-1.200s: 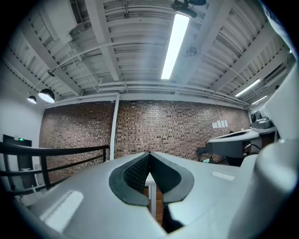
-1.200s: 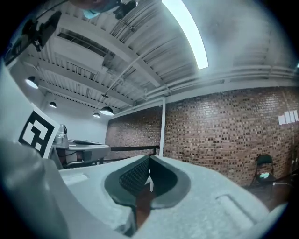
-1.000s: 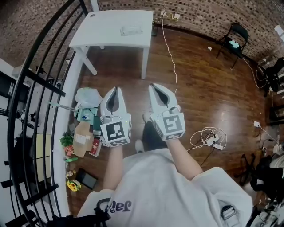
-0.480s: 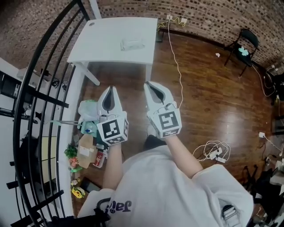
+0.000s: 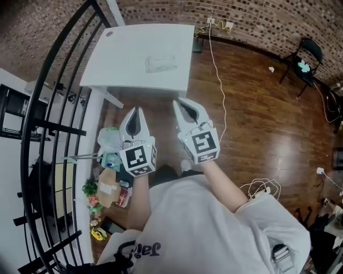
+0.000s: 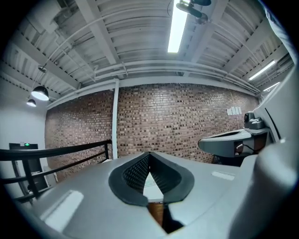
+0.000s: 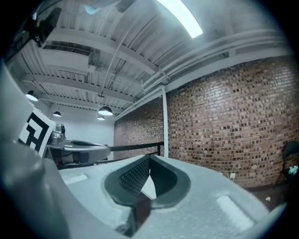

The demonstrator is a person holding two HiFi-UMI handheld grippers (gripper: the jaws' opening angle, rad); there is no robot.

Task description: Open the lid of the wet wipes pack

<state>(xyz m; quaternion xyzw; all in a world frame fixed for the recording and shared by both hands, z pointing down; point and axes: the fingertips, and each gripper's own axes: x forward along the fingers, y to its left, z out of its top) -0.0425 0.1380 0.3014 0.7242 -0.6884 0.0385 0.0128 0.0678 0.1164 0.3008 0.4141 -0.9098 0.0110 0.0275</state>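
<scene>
A white bench (image 5: 131, 45) stands at the far side of the scene against a brick wall (image 5: 161, 8), and the wet wipes pack (image 5: 161, 64) lies flat on its top, a little right of the middle; it shows too small to tell how its lid sits. A black railing (image 5: 56, 127) curves down the left side, and beside it on the wood floor (image 5: 257, 118) sits a heap of clutter: a pale plastic bag (image 5: 110, 136), a cardboard box (image 5: 109, 187), cans and small flowers. A white cable (image 5: 215, 53) runs from the wall down the floor to the right of the bench, and a black folding chair (image 5: 310, 51) stands far right. The left hand-held gripper (image 5: 135, 109) and the right hand-held gripper (image 5: 178, 101) are held side by side on the near side of the bench, pointing toward it, well apart from the pack; the right one's tip is near the bench's near right corner. In each gripper view the jaw tips meet, closed on nothing, with the bench top seen through the small gap behind the tips
</scene>
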